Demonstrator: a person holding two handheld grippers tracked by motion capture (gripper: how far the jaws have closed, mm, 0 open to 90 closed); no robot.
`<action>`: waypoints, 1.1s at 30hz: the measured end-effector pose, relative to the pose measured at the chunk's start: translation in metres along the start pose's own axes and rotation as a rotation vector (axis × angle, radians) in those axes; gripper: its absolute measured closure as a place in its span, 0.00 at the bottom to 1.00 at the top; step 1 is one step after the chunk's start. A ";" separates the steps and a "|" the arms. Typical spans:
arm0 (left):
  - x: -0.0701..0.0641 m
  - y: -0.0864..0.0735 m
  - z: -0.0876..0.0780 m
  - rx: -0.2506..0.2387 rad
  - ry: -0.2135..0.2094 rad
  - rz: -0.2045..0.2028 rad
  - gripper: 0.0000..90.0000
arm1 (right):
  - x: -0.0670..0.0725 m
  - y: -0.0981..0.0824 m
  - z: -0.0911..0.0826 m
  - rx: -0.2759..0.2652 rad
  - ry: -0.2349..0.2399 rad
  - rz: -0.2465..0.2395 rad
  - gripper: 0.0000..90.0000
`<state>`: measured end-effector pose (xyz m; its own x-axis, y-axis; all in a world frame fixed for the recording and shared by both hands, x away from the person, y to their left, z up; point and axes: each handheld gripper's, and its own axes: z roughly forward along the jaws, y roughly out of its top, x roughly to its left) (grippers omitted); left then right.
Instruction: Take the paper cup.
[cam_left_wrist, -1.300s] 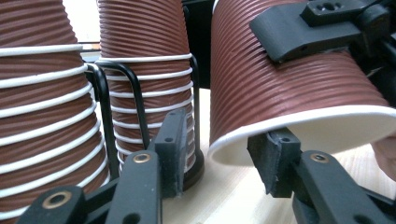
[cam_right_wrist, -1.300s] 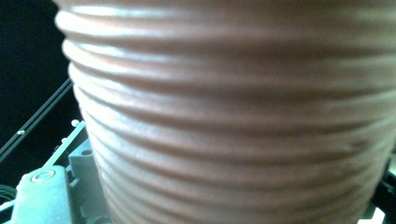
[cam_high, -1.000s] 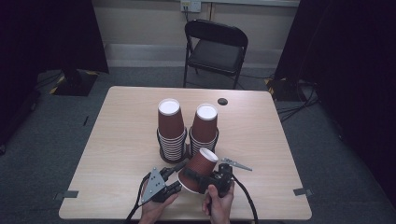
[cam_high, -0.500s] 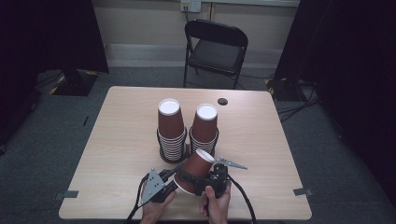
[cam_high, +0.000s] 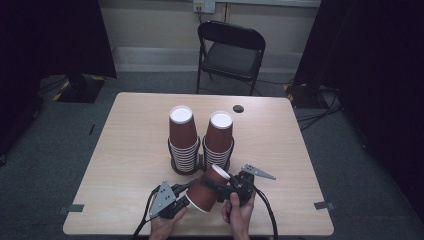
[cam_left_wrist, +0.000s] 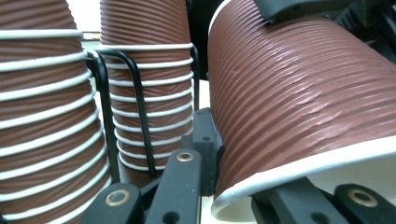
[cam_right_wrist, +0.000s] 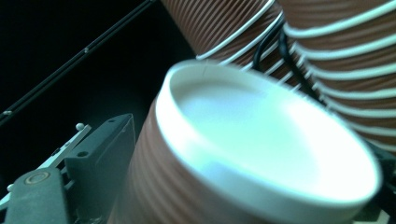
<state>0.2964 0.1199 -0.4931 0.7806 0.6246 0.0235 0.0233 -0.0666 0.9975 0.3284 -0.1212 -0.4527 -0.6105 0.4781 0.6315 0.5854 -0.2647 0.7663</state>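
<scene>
A brown ribbed paper cup (cam_high: 205, 190) lies tilted near the table's front edge, white base up and to the right. My left gripper (cam_high: 187, 197) is shut on its rim; in the left gripper view one jaw presses the cup (cam_left_wrist: 303, 93) from outside and the other sits under the rim. My right gripper (cam_high: 222, 185) spans the base end and has just been closing, the cup (cam_right_wrist: 261, 140) between its jaws, which lie against the wall. Behind stand two upside-down cup stacks (cam_high: 182, 135) (cam_high: 218, 137) in black wire holders (cam_left_wrist: 105, 107).
The stacks sit just beyond the held cup, nearly touching its base end. A small black disc (cam_high: 238, 108) lies at the table's (cam_high: 130, 150) far side. A black folding chair (cam_high: 232, 50) stands behind the table. Both hands come in at the bottom edge.
The cup has tipped a little lower and toward the left gripper. Both hands stayed near the front edge.
</scene>
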 end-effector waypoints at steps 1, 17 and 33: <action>0.000 0.000 0.000 0.013 -0.003 0.002 0.94 | -0.001 0.001 -0.001 -0.001 -0.003 -0.009 0.13; 0.006 0.008 -0.001 0.127 -0.030 0.031 0.94 | -0.010 0.008 -0.027 -0.082 -0.052 -0.221 0.14; 0.029 0.015 -0.016 0.189 -0.019 -0.040 0.94 | -0.010 -0.001 -0.034 -0.124 -0.143 -0.488 0.19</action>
<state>0.3092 0.1492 -0.4763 0.7883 0.6150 -0.0195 0.1701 -0.1874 0.9674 0.3157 -0.1546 -0.4561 -0.7122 0.6781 0.1814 0.1783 -0.0752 0.9811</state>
